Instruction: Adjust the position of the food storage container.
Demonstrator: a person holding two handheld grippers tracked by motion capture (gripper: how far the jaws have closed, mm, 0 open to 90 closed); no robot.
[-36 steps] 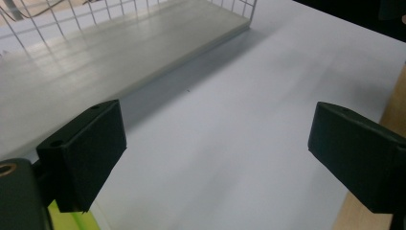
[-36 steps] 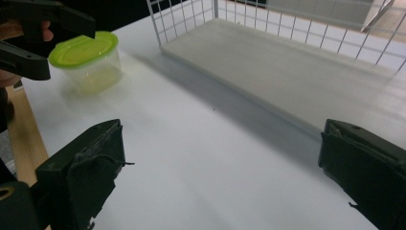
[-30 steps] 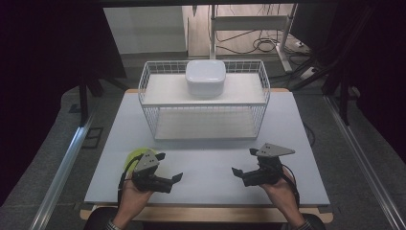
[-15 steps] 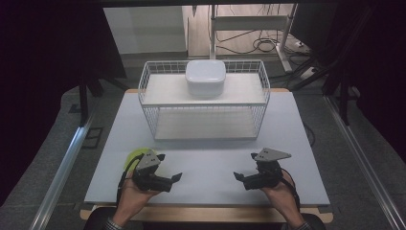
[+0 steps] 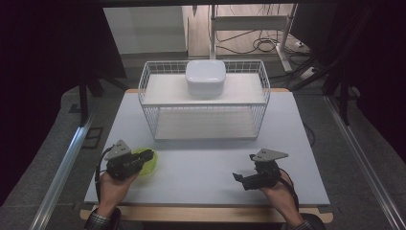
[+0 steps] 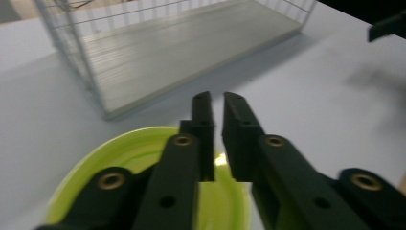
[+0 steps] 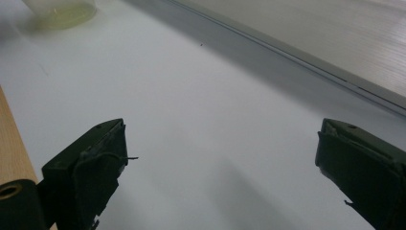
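Note:
A lime-green bowl (image 5: 149, 166) sits near the table's front left. My left gripper (image 5: 152, 154) lies over it, and its jaws have just been closing. In the left gripper view the left gripper (image 6: 218, 98) has its jaws almost together, reaching past the far edge of the bowl (image 6: 95, 167) with a bright sliver of rim pinched between them. My right gripper (image 5: 238, 179) rests near the front right, pointing left. In the right gripper view the right gripper (image 7: 220, 167) stands wide open over bare table, nothing between its jaws.
A white wire basket (image 5: 143, 98) with two shelves stands at the table's middle back; a white rounded box (image 5: 206, 76) sits on its upper shelf. The white tabletop (image 5: 206, 165) stretches between the hands. Dark floor and a metal rail (image 5: 62, 172) flank the table.
My left gripper has swung from pointing right with open jaws to lying over the green bowl with its jaws closed. The right gripper has hardly moved.

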